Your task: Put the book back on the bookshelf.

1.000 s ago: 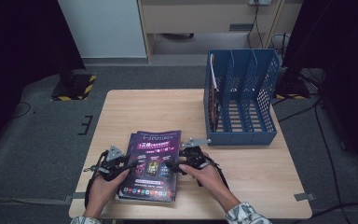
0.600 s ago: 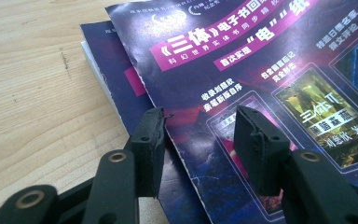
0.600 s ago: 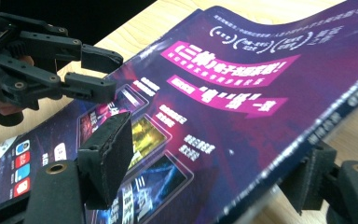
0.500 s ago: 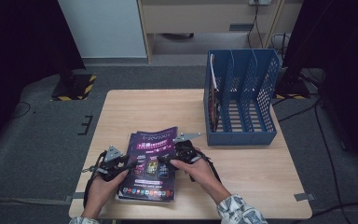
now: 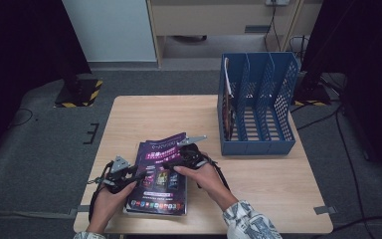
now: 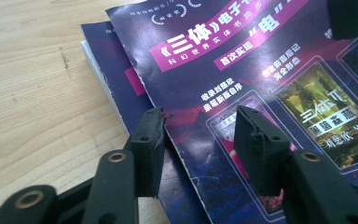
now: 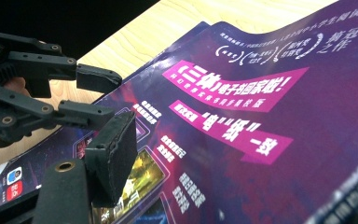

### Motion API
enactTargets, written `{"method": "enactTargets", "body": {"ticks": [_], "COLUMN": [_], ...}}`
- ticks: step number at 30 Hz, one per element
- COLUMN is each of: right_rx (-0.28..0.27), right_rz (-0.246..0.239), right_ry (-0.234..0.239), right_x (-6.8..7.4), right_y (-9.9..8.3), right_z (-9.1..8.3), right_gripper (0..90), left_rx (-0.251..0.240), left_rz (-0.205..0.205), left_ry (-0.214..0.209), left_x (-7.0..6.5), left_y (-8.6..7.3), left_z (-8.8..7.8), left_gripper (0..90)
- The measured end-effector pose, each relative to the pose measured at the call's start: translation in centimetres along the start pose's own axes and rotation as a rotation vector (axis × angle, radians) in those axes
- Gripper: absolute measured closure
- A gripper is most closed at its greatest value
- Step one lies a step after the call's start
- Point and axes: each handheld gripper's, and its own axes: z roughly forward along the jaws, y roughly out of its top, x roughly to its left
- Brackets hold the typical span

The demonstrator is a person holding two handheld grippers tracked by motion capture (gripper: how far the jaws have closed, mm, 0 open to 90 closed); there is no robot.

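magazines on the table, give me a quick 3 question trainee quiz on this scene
1. True or false: the top magazine lies flat on the stack.
2. Where does the blue file rack stand: A beside the left gripper, B at the table's far right, C on the floor?
3. What colour is the top magazine's cover?

Key: 1 false, its edge near the right gripper is lifted. 2 B. 3 purple.
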Motion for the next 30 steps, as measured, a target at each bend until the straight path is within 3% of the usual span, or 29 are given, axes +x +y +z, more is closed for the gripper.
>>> {"method": "enactTargets", "body": {"ticks": [11, 15, 18, 20, 30], "right_rx": [0.019, 0.003, -0.042, -0.066, -0.147], "right_rz": [0.007, 0.022, 0.034, 0.022, -0.133], "right_ry": [-0.029, -0.051, -0.046, -0.045, -0.066], "right_x": [0.7, 0.8, 0.8, 1.0, 2.6], "right_y": [0.1, 0.3, 0.7, 1.1, 2.9], "right_z": [1.1, 0.9, 0.4, 0.1, -1.6], "right_gripper": [38.4, 55.3, 68.6, 75.6, 80.1], "left_rx": [-0.001, 0.011, 0.015, 0.018, -0.002], "left_rz": [-0.003, -0.004, -0.006, -0.017, -0.039], "left_ry": [0.0, -0.011, -0.025, -0.016, -0.09], "left_x": [0.0, -0.2, -0.2, -0.1, 0.2], "left_y": [-0.1, 0.1, 0.3, 0.3, 0.3], "left_z": [0.0, 0.1, 0.3, 0.3, 0.1], "left_gripper": [52.4, 44.2, 35.9, 27.6, 26.1]}}
